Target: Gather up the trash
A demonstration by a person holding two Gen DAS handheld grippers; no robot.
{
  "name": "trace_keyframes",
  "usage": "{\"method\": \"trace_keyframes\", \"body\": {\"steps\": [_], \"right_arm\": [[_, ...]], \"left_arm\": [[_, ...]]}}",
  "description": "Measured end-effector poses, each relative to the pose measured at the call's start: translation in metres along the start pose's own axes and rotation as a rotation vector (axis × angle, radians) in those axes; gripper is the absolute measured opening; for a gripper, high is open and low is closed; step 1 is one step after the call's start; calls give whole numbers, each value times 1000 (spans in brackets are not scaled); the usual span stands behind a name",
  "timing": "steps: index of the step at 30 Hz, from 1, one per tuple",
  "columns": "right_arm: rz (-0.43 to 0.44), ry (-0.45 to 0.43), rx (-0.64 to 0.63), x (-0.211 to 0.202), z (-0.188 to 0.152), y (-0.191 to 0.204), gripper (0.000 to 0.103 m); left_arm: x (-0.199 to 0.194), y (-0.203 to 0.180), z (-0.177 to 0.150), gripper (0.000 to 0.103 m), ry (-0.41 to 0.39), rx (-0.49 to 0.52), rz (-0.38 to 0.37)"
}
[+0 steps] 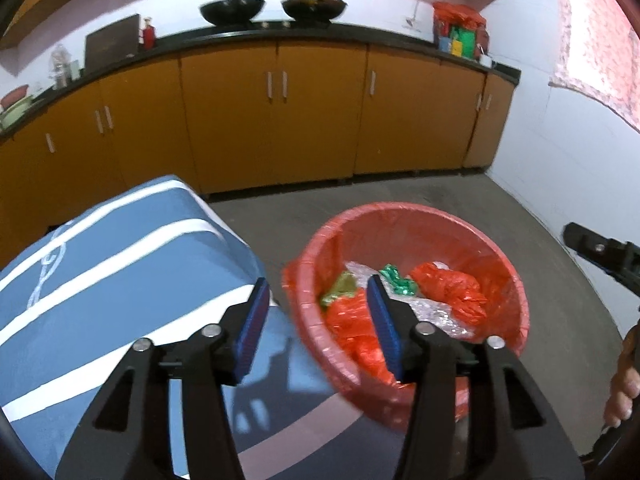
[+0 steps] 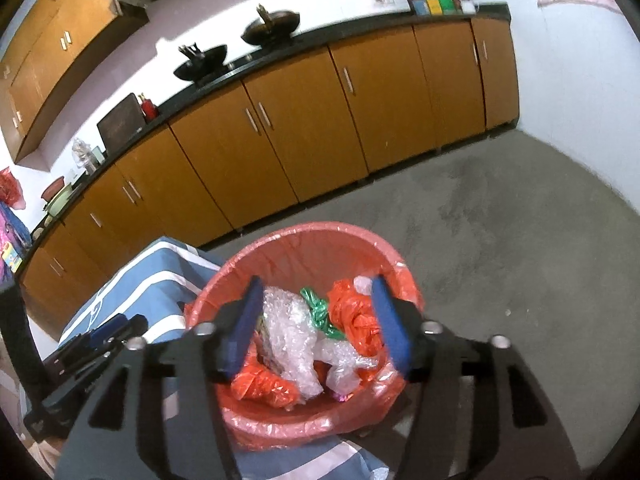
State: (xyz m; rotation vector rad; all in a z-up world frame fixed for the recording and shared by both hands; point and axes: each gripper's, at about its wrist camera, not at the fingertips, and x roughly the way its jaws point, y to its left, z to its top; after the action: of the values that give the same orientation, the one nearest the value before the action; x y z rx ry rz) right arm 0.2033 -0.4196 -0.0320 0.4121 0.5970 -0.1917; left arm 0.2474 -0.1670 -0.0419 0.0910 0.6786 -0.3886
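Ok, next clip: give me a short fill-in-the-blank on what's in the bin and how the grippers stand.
1. The bin is lined with a ____ plastic bag.
2. Amid the clear bubble wrap lies a knotted ____ bag.
3. The right gripper hangs over the bin with its jaws ____.
4. The left gripper holds ____.

Missing words: red; green; open; nothing

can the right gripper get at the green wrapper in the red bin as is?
Probably yes. The right gripper hangs open right over the red bin, nothing between its pads. The green wrapper lies on top of the bubble wrap, uncovered, and the left gripper sits off to the side.
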Motion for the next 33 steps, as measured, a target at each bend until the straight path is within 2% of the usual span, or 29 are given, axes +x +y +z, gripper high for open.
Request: {"method": "trace_keyframes", "body": {"steps": [2,5,8,11,20,33], "right_arm": [[-12,-34,-33,-17,-3,10,84],[-32,-90,-74,-42,-8,23,99],[-95,-157,-118,-71,-17,42,99],[-124,-182,-135,-89,-24,56,99],[-129,-241,-176,-141,-55,96,99],[-153,-309,-286,-179,-116,136,99]], "left_arm": [[-19,8,-2,67,-42,0,20],[-50,19,-6,86,-107,-2,51],[-85,32,-12,97,-171,-15,69],[-114,40,-21,101,-208,-24,91],[-185,49,-56,101,-330,-8,210],[-217,60,-99,101,-334,-52,240]]}}
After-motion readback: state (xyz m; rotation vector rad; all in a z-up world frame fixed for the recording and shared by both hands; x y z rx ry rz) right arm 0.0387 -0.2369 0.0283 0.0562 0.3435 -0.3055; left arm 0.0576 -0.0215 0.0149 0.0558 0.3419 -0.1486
